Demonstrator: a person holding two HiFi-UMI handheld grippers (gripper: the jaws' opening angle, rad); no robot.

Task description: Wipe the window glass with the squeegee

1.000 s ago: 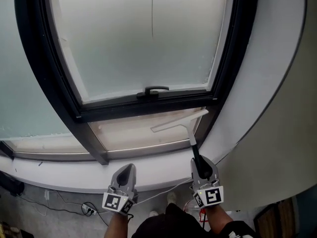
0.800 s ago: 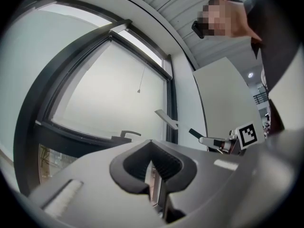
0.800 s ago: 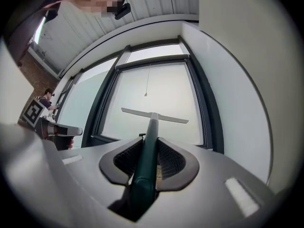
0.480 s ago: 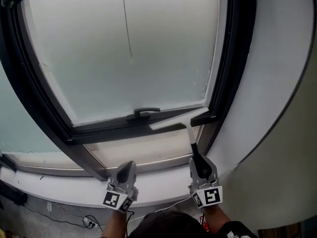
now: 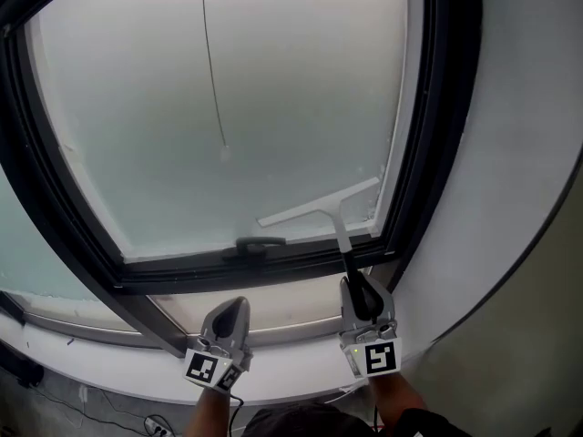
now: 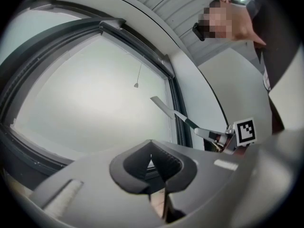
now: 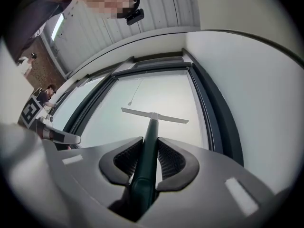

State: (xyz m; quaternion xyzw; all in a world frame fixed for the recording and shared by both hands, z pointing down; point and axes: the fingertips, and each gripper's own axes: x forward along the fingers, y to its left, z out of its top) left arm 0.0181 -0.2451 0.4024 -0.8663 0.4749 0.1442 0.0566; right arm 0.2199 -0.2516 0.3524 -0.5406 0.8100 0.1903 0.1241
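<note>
Squeegee (image 5: 321, 209) is being gripped by the right gripper (image 5: 362, 291): both jaws are pressing on its dark green grip from the two sides, and the white stem is running forward out of them. Its long white blade is lying against the window glass (image 5: 273, 107), just above and to the right of the window handle (image 5: 260, 243). The blade is slanting, with its right end higher and close to the black window frame (image 5: 437, 153). In the right gripper view, the squeegee (image 7: 154, 118) is showing as a T shape in front of the right gripper (image 7: 149, 148).

The left gripper (image 5: 237, 309) is hanging below the window handle, a little to its left, and it is not touching the glass. In the left gripper view, the jaws of the left gripper (image 6: 152, 158) are resting together with nothing between them.

A thin cord (image 5: 211, 71) is hanging down in front of the glass and is ending well above the window handle. A pale wall (image 5: 519, 198) is curving away beyond the frame, far to the right of the window handle.
</note>
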